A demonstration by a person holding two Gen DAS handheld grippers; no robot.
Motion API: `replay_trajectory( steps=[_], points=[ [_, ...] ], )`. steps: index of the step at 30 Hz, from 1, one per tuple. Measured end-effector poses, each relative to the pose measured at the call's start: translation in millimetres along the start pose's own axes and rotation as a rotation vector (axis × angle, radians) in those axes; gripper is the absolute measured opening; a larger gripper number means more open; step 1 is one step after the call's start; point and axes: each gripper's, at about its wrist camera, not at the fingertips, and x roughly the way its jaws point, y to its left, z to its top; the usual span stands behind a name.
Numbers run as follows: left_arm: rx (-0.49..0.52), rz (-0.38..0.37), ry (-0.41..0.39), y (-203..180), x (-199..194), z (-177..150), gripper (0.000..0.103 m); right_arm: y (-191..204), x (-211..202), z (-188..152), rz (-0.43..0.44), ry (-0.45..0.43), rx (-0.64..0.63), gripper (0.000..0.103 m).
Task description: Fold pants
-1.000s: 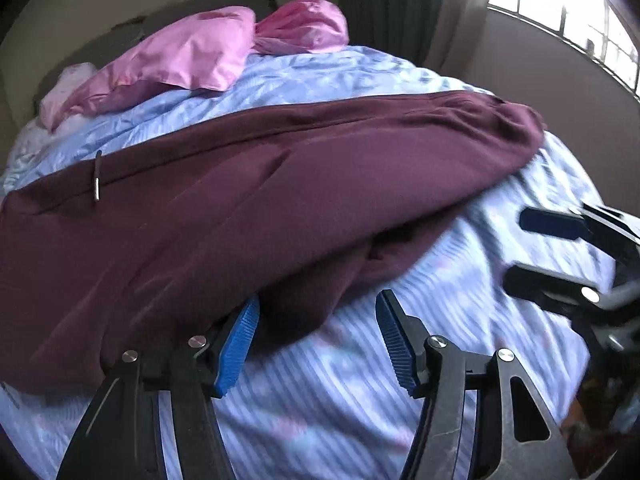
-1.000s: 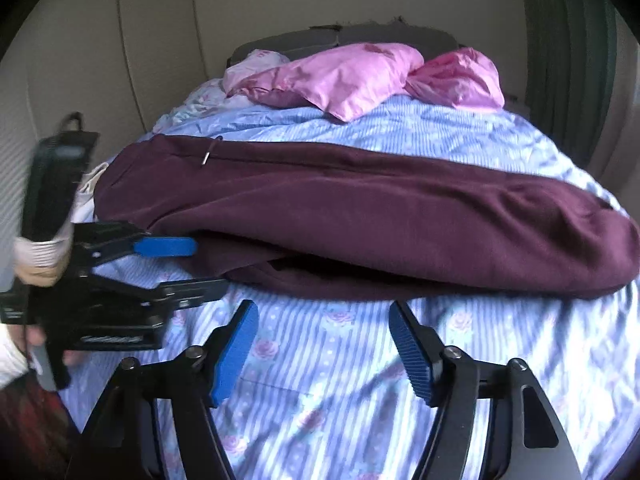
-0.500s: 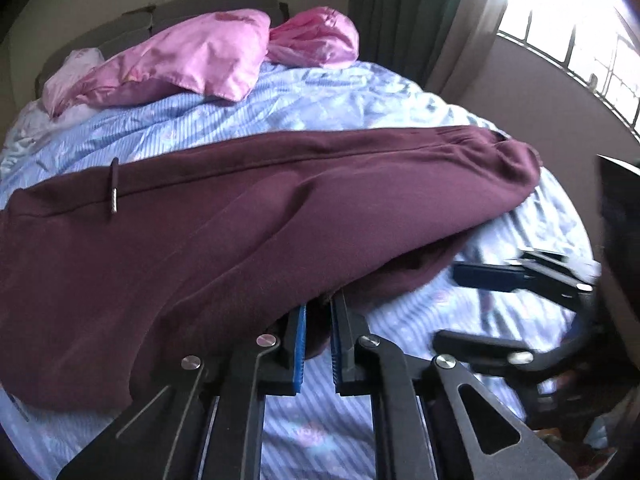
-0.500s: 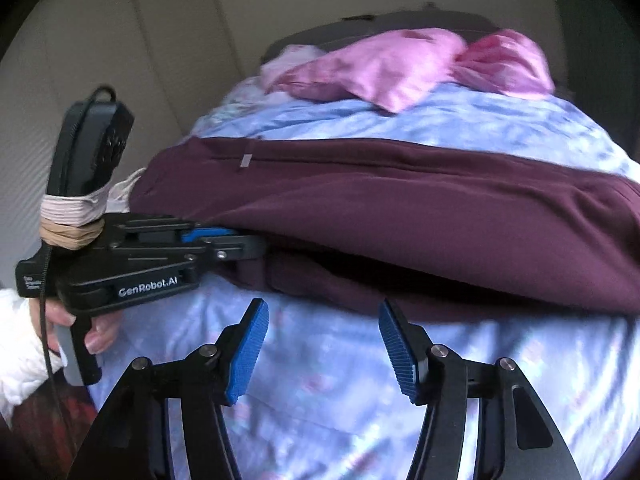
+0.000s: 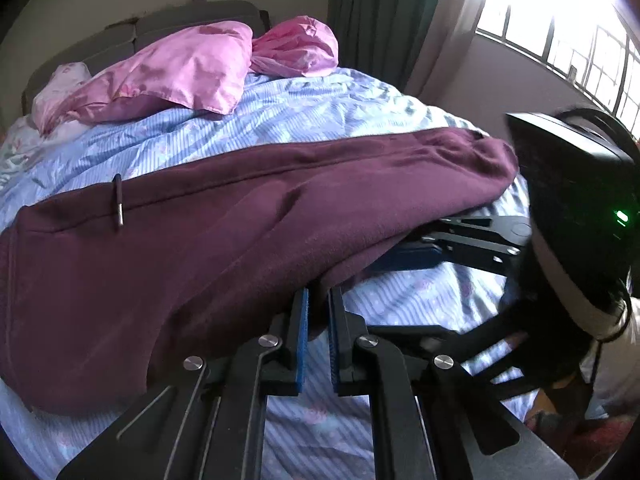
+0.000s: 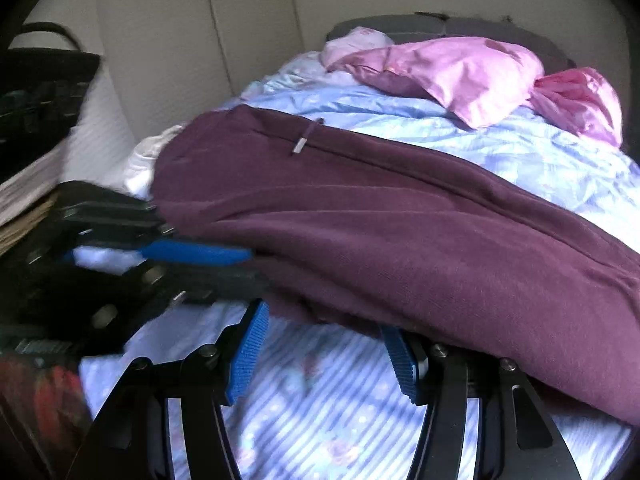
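The maroon pants (image 5: pixel 224 240) are laid lengthwise across a blue striped bedspread (image 5: pixel 320 112), doubled over on themselves, with a drawstring tip (image 5: pixel 119 216) lying on the upper layer. The left gripper (image 5: pixel 316 320) is drawn narrow, and the near lower edge of the pants is pinched between its blue pads (image 5: pixel 302 340). The right gripper (image 6: pixel 324 344) is spread wide at the near edge of the pants; fabric is draped over its right finger, and nothing is held between the pads (image 6: pixel 248 352). In the left wrist view, the right gripper is seen with its upper finger tucked beneath the pants' edge. Two pink pillows (image 5: pixel 192 68) are observed at the head of the bed, well apart from the pants.
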Motion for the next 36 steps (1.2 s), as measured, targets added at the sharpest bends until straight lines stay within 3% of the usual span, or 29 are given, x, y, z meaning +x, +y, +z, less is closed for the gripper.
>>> replay_trajectory(
  steps=[1, 4, 6, 8, 11, 12, 13, 15, 19, 22, 24, 26, 31, 32, 33, 36],
  points=[
    [0.004, 0.001, -0.003, -1, 0, 1, 0.010, 1, -4, 0, 0.017, -0.013, -0.006, 0.058],
    [0.013, 0.004, -0.011, -2, -1, 6, 0.010, 5, -11, 6, -0.040, -0.040, -0.074, 0.058],
    [0.000, -0.002, -0.001, 1, -1, 7, 0.010, 5, 2, 14, -0.063, 0.000, -0.105, 0.059],
    [-0.003, -0.003, 0.005, 4, -2, 5, 0.010, 3, 16, 19, -0.017, 0.054, -0.094, 0.059],
    [-0.003, 0.011, 0.015, 7, -9, 1, 0.011, 3, 27, 27, -0.009, 0.056, -0.072, 0.059],
    [-0.015, 0.010, 0.026, 11, -13, 0, 0.019, 2, 30, 28, -0.007, 0.052, -0.056, 0.060],
    [-0.023, 0.013, 0.027, 15, -19, -3, 0.037, 1, 33, 28, -0.009, 0.051, -0.028, 0.060],
    [-0.032, 0.050, 0.001, 25, -32, -8, 0.057, 5, 35, 26, -0.004, 0.053, -0.009, 0.060],
    [-0.050, 0.237, -0.038, 59, -49, -22, 0.059, 16, 30, 17, -0.013, 0.045, -0.044, 0.060],
    [-0.154, 0.264, -0.012, 93, -40, -31, 0.059, 25, 17, 14, 0.075, 0.023, -0.061, 0.060],
    [-0.181, 0.300, 0.005, 106, -31, -34, 0.059, 28, 16, 18, 0.011, -0.007, -0.093, 0.060],
    [-0.200, 0.329, 0.005, 117, -28, -36, 0.059, 26, 26, 23, -0.052, 0.026, -0.097, 0.060],
    [-0.225, 0.431, -0.042, 141, -32, -40, 0.059, 22, 60, 28, -0.096, 0.105, -0.103, 0.060],
    [-0.240, 0.455, -0.037, 149, -32, -42, 0.059, 18, 62, 26, -0.084, 0.116, -0.080, 0.058],
    [-0.249, 0.465, -0.033, 154, -31, -45, 0.058, 13, 66, 23, -0.058, 0.130, -0.037, 0.047],
    [-0.219, 0.525, -0.020, 162, -25, -50, 0.048, 8, 68, 13, -0.012, 0.159, 0.053, 0.029]
  ],
)
